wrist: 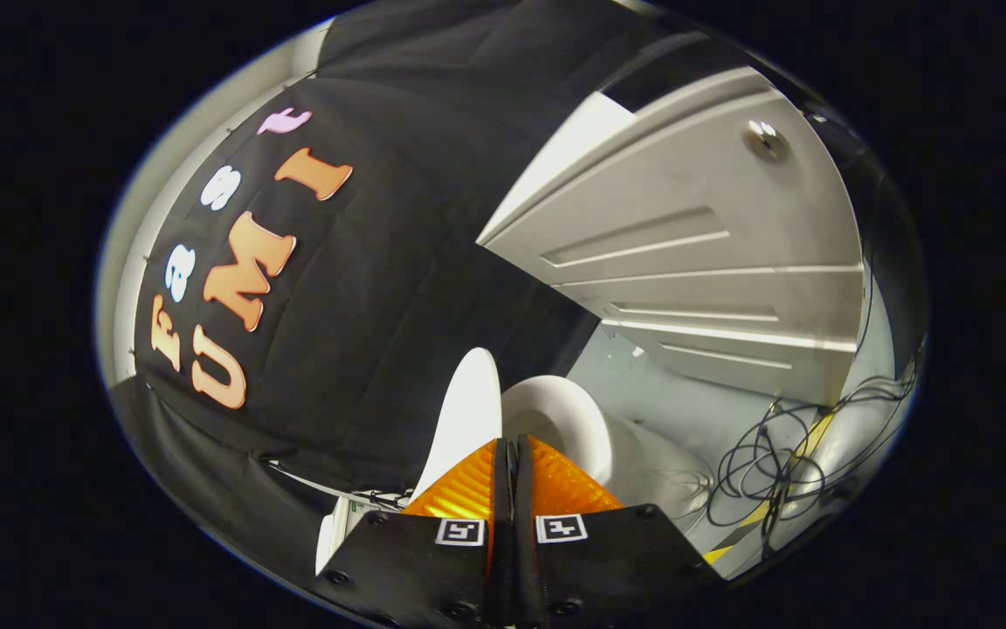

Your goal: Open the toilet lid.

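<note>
The white toilet lid (466,415) stands lifted off the seat, just beyond and to one side of my fingertips. The white seat and bowl rim (566,419) curve away on the other side of the fingertips, with the toilet's body (656,472) beyond. My gripper (512,444) is shut, its two fingers pressed together with nothing visible between them. Its tips sit in the gap between lid and seat. The whole view is tilted sideways.
A white panelled door (695,253) with a round metal knob (765,140) stands beyond the toilet. Loose black cables (774,463) lie on the grey floor (643,384) beside a yellow-and-black tape strip (809,441). Black cloth wall (398,279) hangs behind the lid.
</note>
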